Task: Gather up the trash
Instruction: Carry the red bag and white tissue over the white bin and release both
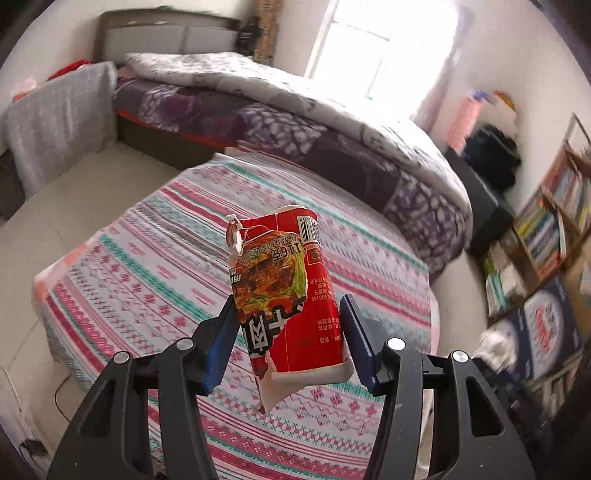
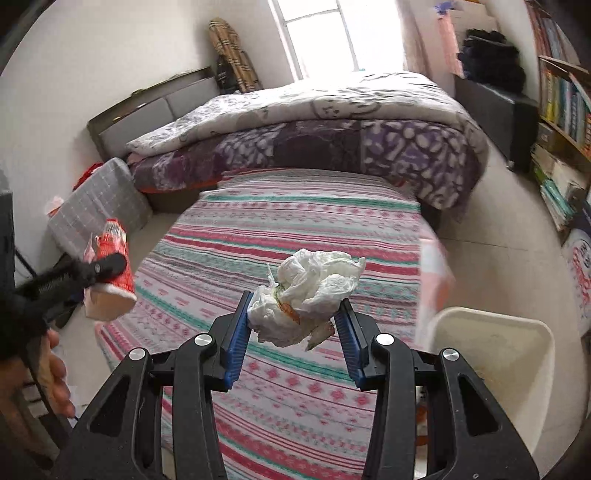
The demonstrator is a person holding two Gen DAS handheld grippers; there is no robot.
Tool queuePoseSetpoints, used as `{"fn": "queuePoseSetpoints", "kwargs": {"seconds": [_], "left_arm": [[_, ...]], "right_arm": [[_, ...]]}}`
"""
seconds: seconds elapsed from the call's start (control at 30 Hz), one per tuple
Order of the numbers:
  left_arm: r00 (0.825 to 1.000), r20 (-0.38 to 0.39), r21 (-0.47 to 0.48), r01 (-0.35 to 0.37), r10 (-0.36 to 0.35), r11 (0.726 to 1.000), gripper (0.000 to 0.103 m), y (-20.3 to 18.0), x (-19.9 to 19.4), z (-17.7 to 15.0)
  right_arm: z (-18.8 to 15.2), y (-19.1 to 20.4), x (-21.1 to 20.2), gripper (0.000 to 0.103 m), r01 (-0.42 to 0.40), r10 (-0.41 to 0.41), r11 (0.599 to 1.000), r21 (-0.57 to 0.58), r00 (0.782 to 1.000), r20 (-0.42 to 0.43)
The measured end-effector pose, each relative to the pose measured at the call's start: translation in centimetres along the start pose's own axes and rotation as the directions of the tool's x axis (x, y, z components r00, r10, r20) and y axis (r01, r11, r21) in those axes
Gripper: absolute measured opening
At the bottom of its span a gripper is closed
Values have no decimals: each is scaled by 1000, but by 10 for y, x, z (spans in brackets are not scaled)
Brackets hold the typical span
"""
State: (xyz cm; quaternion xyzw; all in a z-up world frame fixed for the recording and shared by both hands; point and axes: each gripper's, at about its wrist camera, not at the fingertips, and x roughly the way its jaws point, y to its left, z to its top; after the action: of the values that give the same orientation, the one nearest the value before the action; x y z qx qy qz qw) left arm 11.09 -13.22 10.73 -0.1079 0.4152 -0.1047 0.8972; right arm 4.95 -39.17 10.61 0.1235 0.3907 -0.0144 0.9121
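Left gripper (image 1: 288, 332) clamps a torn red noodle cup (image 1: 288, 295) upright between its pads; right gripper (image 2: 293, 325) pinches a crumpled tissue wad (image 2: 310, 291), with a white bin (image 2: 495, 365) just to its right.

bookshelf (image 1: 554, 221) blurred, bin (image 2: 517, 332) cut off

A home bedroom; bed (image 2: 332, 122) with quilt, bookshelf (image 2: 565, 96), window (image 2: 314, 33).

Words and numbers on the red cup

The red noodle cup (image 1: 291, 291) hangs upside down, so its print is flipped. It shows a barcode, a big "116" with a Chinese sign, and more Chinese writing too small to read. The box (image 1: 546, 325) logo is blurred.
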Motion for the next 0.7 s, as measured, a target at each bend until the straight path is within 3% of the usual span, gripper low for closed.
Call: {"fn": "queuePoseSetpoints", "kwargs": {"seconds": [0.07,0.37,0.7], "left_arm": [[999,-37,16,36,-35,999,55,-13,9,-4],[994,27,126,97,-102,987,55,-69,5,-8],[983,-6,171,180,-182,969,55,-113,10,-23]], "right_arm": [[0,-12,-1,41,17,-17,1000,16,1000,-5],[-1,-62,-24,42,77,-82,989,130,996,32],[-12,-104,-45,43,170,-173,968,184,985,-1]]}}
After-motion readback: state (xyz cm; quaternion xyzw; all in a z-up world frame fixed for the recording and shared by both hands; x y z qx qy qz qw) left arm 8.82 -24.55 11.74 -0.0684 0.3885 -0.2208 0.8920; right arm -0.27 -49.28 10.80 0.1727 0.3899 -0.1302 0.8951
